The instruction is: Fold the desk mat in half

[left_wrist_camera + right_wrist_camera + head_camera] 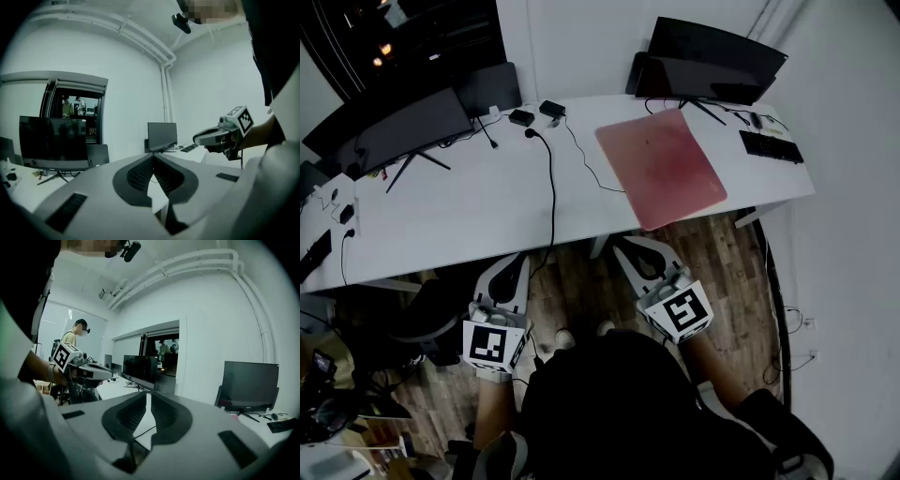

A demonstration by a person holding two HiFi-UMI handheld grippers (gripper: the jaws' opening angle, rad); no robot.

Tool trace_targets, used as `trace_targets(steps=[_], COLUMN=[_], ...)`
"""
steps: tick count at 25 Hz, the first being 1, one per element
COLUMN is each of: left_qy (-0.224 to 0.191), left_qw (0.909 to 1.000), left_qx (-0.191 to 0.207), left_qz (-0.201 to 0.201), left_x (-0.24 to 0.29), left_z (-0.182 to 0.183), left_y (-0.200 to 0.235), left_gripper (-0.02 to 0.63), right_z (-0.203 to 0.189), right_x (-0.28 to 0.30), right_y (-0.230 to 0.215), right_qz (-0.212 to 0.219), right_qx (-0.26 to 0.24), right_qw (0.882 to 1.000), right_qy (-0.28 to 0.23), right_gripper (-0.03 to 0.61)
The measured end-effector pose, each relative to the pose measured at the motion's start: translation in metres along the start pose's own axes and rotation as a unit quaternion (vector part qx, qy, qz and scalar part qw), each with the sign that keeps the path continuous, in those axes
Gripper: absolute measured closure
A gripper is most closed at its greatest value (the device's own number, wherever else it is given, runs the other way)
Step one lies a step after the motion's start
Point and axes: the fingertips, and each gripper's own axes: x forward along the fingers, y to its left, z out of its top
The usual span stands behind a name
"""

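In the head view, the desk mat [661, 167] lies flat and unfolded on the right part of the white desk [459, 220]. It is turned a little against the desk's edge, and 1 near corner hangs over the front edge. Its long axis seems to run from near to far, but the mat looks almost square here. Both grippers are held low and close to the body, in front of the desk, pointing toward it. The right gripper [626, 247] is the nearer of the 2, with the mat's near corner just ahead of it and slightly to its right. The left gripper [518, 262] is well apart from the mat, on the other side of a black cable [551, 178].

In the left gripper view, the jaws are pressed together at the tips, with nothing between them. The mat does not show here.

In the right gripper view, the jaws are also together and empty. They point almost level over the desk. I judge the fold is not yet begun.
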Motion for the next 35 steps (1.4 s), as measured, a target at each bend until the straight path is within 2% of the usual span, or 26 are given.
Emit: trace_targets(steps=[13, 22, 28, 35], left_qy=[0.01, 0.025, 0.029, 0.043], left_qw=[0.9999, 0.9996, 0.9993, 0.9988], left_qx=[-0.002, 0.013, 0.023, 0.023], left_qz=[-0.01, 0.003, 0.006, -0.006], left_x=[0.027, 0.06, 0.084, 0.117], left_z=[-0.004, -0.005, -0.005, -0.015], left_y=[-0.034, -0.058, -0.059, -0.041], left_gripper=[0.606, 0.606, 0.606, 0.606], right_z=[-0.014, -0.037, -0.045, -0.052], right_x=[-0.019, -0.041, -0.034, -0.008], right_y=[-0.029, -0.066, -0.079, -0.104], right_qz=[-0.007, -0.012, -0.013, -0.02], right_qx=[0.013, 0.04, 0.028, 0.02], right_qw=[1.0, 0.999, 0.999, 1.0], right_qy=[-0.003, -0.007, -0.011, 0.009], right_gripper=[0.538, 0.537, 0.537, 0.537])
